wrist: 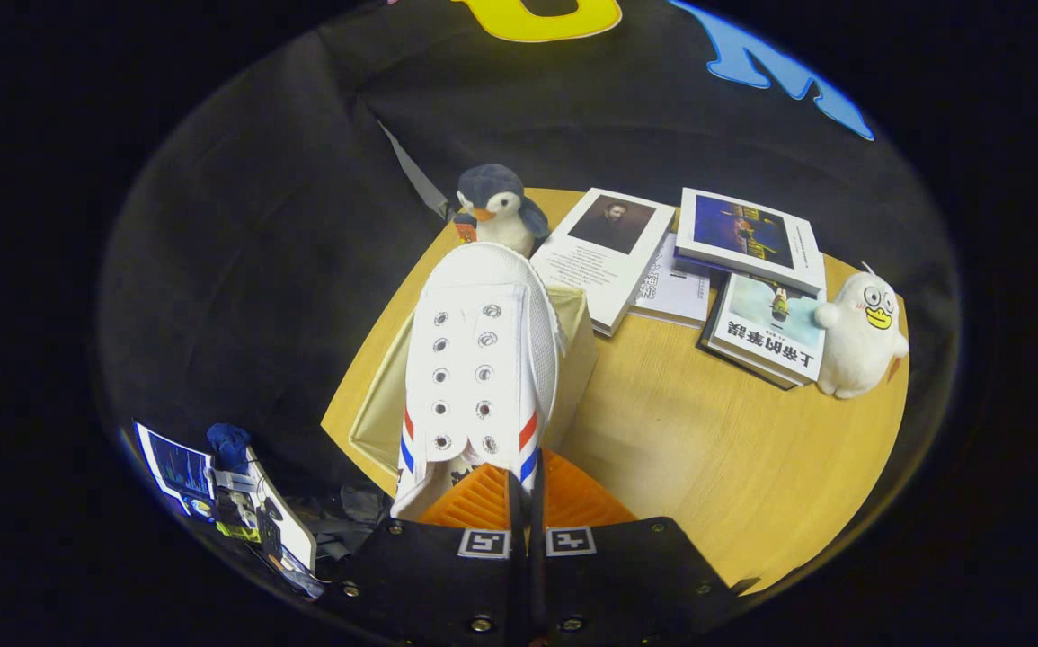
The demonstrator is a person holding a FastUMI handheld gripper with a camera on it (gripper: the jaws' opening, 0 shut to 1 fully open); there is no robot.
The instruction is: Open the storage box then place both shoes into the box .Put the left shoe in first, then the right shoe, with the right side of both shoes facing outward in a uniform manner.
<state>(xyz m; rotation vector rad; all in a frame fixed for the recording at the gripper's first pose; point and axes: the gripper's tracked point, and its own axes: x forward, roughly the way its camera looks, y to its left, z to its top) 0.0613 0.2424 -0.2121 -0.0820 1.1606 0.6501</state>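
So the gripper [526,485] has its jaws nearly together, pinched on the heel edge of the shoe [481,368], which hangs toe-forward right over the open box [375,409].

What could go wrong, my guess: the grip is on a thin bit of the collar, so the shoe could swing or slip out if it gets tilted much. It also looks about as long as the box, so the toe could catch the far wall and leave it propped on the rim instead of sitting inside. And I can't tell from this angle if it's the left or right shoe, or which side will end up facing out, so a wrong orientation is a real risk.

Counting, left to right:
- 1 box, near the table's [689,449] left edge
- 1 shoe (can't see a 2nd)
- 1 penguin toy [496,208] just past the toe
- 4 books: a portrait book [604,256], a plain book [680,288] tucked beside it, a blue book [748,235], a lake book [770,328]
- 1 duck toy [860,334] touching the lake book
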